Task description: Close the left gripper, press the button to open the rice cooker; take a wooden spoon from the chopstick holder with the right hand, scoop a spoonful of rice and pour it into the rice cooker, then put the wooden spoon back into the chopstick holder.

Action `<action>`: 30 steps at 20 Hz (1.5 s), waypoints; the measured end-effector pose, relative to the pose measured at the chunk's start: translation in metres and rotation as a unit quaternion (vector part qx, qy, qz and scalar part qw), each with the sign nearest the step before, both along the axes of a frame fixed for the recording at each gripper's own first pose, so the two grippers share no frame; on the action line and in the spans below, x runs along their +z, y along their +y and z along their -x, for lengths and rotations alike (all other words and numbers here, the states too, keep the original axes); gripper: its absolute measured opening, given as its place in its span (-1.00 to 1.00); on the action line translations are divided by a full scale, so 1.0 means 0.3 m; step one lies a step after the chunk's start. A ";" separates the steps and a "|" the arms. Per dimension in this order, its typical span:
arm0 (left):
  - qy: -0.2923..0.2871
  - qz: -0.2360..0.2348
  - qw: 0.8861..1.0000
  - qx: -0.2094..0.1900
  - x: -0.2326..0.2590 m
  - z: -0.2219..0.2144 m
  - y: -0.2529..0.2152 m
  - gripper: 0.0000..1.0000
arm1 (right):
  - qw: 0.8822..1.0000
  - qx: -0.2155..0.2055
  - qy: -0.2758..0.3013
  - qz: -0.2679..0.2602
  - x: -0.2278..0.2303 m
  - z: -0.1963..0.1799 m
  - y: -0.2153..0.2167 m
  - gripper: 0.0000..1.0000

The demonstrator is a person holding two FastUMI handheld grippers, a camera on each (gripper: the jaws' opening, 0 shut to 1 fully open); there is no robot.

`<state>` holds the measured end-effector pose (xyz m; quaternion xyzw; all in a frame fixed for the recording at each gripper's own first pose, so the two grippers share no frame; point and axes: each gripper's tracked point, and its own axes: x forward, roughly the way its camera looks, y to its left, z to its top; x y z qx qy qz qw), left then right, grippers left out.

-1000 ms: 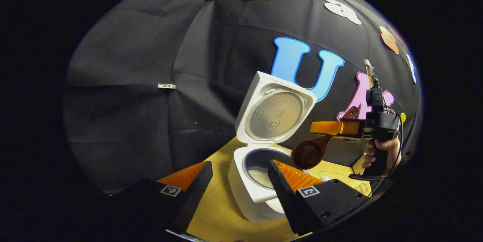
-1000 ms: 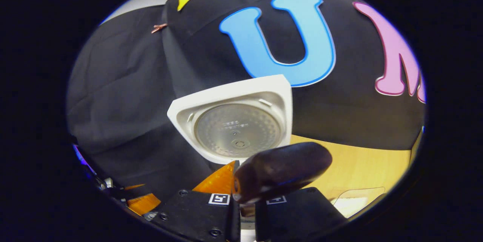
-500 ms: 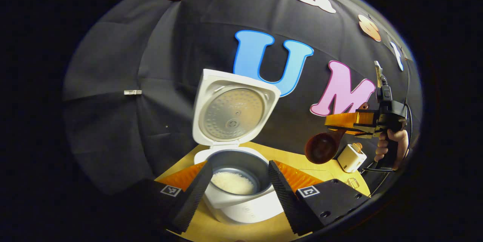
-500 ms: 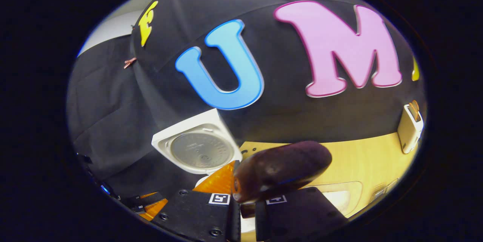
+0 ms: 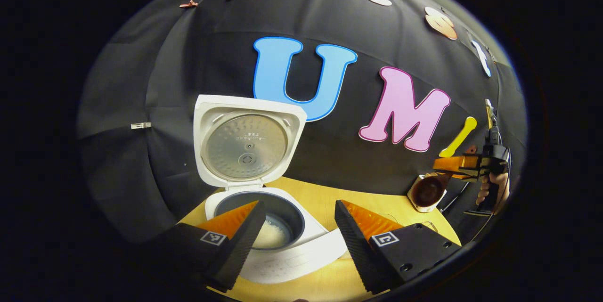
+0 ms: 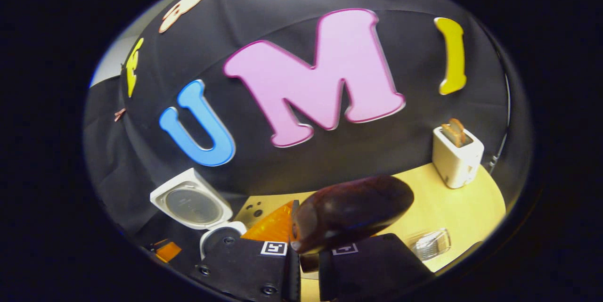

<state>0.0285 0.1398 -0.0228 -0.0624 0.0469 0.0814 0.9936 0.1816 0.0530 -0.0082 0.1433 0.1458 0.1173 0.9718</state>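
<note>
The white rice cooker (image 5: 282, 255) stands open, its lid (image 5: 245, 139) upright and white rice in the grey pot (image 5: 275, 233). My left gripper (image 5: 297, 208) hovers open just in front of the pot, nothing between its fingers. Far to the right, a hand (image 5: 492, 191) holds my right gripper (image 5: 443, 166), shut on the handle of the dark wooden spoon (image 5: 428, 191). In the right gripper view the spoon's bowl (image 6: 351, 212) juts out above my right gripper (image 6: 301, 238), and the rice cooker (image 6: 193, 203) lies far to the left.
A white toaster (image 6: 457, 156) with a slice of bread in it stands at the back right of the wooden table (image 6: 461, 208). A clear container (image 6: 431, 243) lies on the table near the front right. Black cloth walls the table in behind.
My right gripper has carried the spoon away from over the rice cooker to the right, towards the toaster. The rice cooker has slid left in both views.
</note>
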 end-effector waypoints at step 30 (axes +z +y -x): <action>0.031 -0.059 0.990 0.125 0.096 0.053 -0.092 0.92 | 0.980 -0.119 0.158 0.007 -0.739 -0.100 -0.628 -0.82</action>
